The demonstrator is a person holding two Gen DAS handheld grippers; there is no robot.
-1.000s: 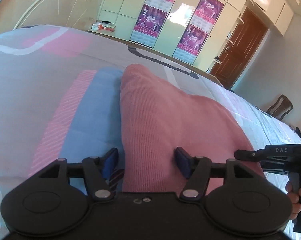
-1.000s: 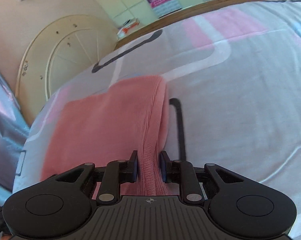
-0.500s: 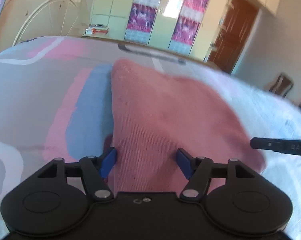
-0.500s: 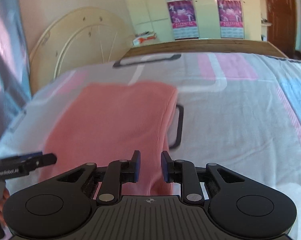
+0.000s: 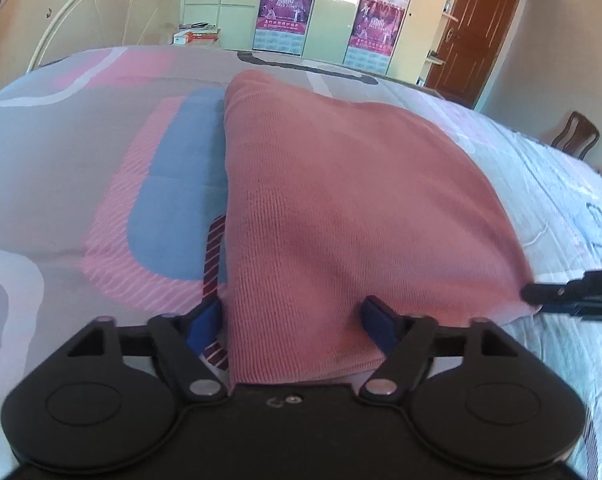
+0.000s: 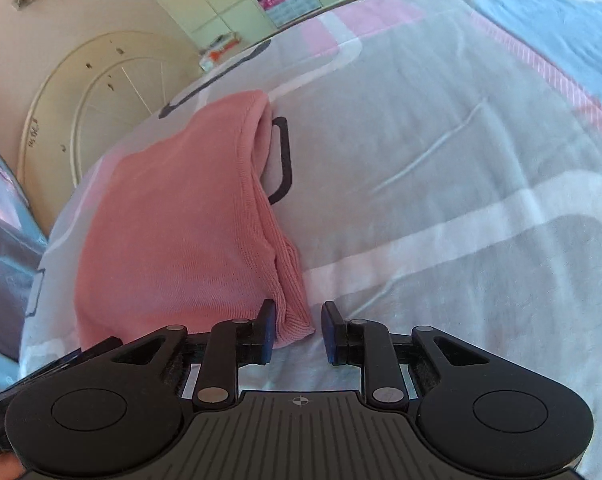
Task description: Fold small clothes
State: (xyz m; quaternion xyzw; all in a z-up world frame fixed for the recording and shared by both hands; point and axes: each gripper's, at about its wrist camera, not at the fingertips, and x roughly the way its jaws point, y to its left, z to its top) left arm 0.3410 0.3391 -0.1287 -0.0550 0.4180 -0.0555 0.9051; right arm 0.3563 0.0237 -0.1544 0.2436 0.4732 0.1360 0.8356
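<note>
A pink knitted garment (image 5: 341,200) lies folded flat on the patterned bedsheet (image 5: 81,168). My left gripper (image 5: 293,320) is open, its blue pads astride the garment's near left corner. The garment shows in the right wrist view (image 6: 181,232) with its layered hem edge facing me. My right gripper (image 6: 297,332) is open, with the garment's near right corner lying just between its pads, not pinched. The right gripper's tip (image 5: 573,292) shows at the right edge of the left wrist view.
The bed has a cream headboard (image 6: 81,120) at the left and a wooden footboard (image 5: 341,68). Beyond stand green wardrobes with purple posters (image 5: 285,4), a brown door (image 5: 477,28) and a chair (image 5: 577,132).
My right gripper has opened and let go of the garment's corner, which now lies on the sheet. The left gripper stays open at the near left corner.
</note>
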